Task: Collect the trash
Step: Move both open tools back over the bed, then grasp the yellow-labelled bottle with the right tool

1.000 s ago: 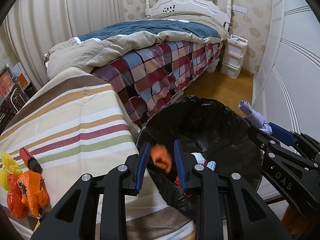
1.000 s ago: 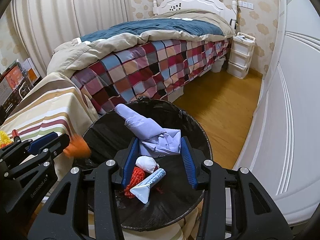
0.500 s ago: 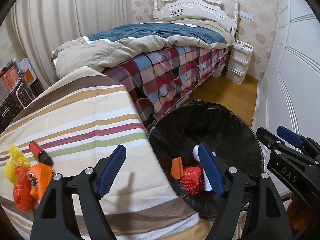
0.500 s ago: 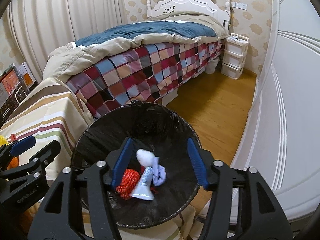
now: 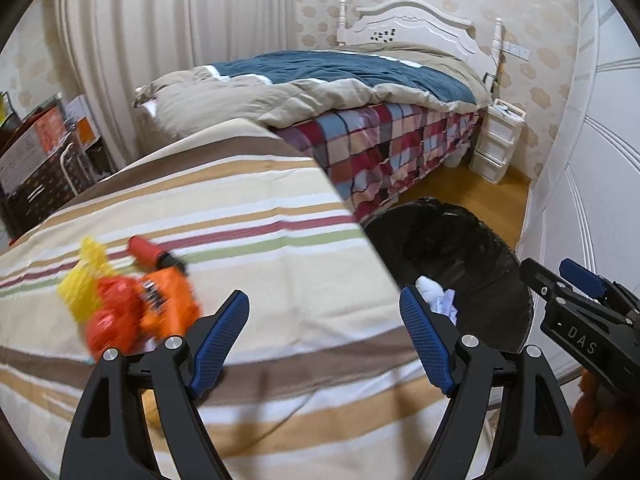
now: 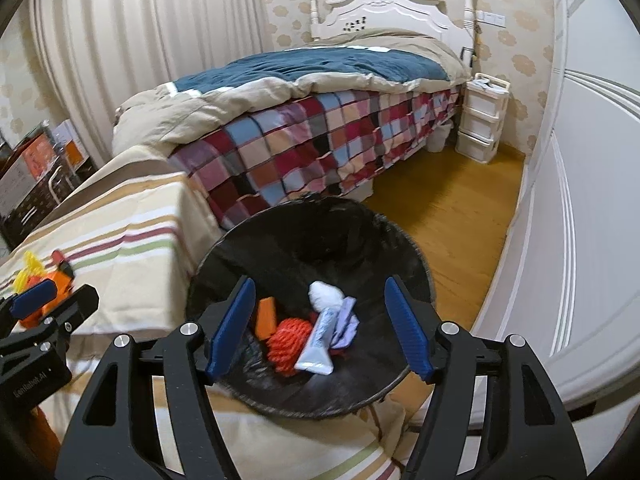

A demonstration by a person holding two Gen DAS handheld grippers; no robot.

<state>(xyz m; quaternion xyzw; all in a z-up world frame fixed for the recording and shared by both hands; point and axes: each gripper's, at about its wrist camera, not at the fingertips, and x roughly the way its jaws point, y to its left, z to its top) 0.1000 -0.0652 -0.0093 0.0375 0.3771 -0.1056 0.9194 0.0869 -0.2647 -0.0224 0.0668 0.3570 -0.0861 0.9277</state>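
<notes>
In the round black-lined trash bin point(image 6: 320, 240) the white squeezed tube point(image 6: 320, 340) lay lengthwise, flat end nearest, while the right gripper point(image 6: 320, 324) and the left gripper point(image 5: 324, 336), both angled downward, had just been opening, empty.

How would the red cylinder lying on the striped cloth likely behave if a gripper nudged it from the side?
The red cylinder looks round and lies flat, so it would probably roll. The striped cloth seems soft, which may slow it. It appears small, so likely light, though blur hides details.
</notes>
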